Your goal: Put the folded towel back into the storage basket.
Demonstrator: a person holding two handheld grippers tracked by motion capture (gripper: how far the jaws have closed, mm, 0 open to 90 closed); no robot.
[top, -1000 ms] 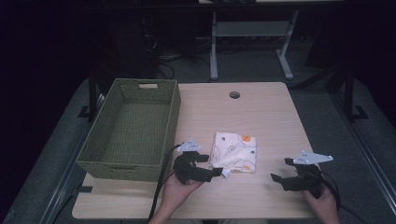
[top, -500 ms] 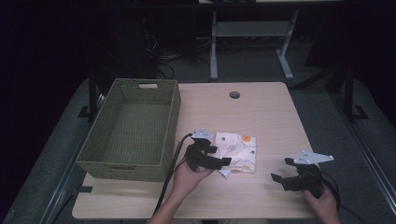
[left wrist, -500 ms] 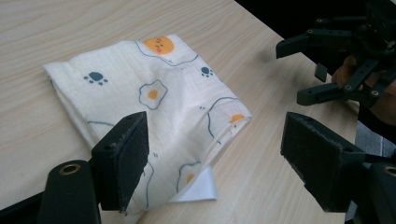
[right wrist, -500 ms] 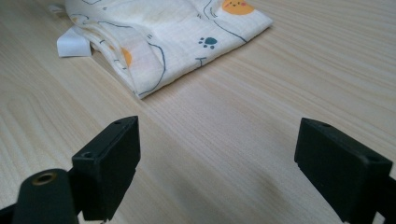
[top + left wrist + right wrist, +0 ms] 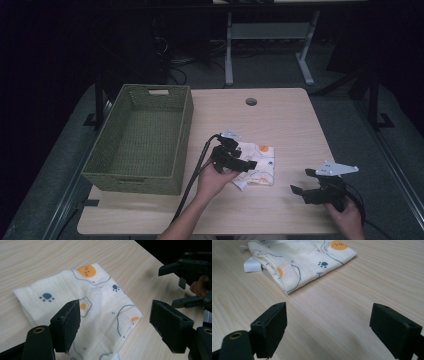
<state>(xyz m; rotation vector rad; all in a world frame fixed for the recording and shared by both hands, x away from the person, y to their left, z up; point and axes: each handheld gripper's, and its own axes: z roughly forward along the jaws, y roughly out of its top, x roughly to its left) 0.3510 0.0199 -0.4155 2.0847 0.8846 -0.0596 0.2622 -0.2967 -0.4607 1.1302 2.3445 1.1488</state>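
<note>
Folded cloth (image 5: 256, 163) flat on the counter (image 5: 285, 120), right of the basket (image 5: 142, 137), long axis roughly left-right. Left gripper (image 5: 115, 325) above it, fingers wide apart, gripping nothing. Right gripper (image 5: 329, 327) well aside, equally agape, empty.

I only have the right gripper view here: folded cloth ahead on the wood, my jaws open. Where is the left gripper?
Observer: In the high view the left gripper hangs over the folded cloth's left part, jaws open.
Operator: Holding any fabric?
Observer: No. The left gripper view shows both pads apart above the cloth, nothing between them.
Operator: Anything else on the table?
Observer: A green woven basket stands left of the cloth, with nothing inside it. The right gripper sits off to the cloth's right.
</note>
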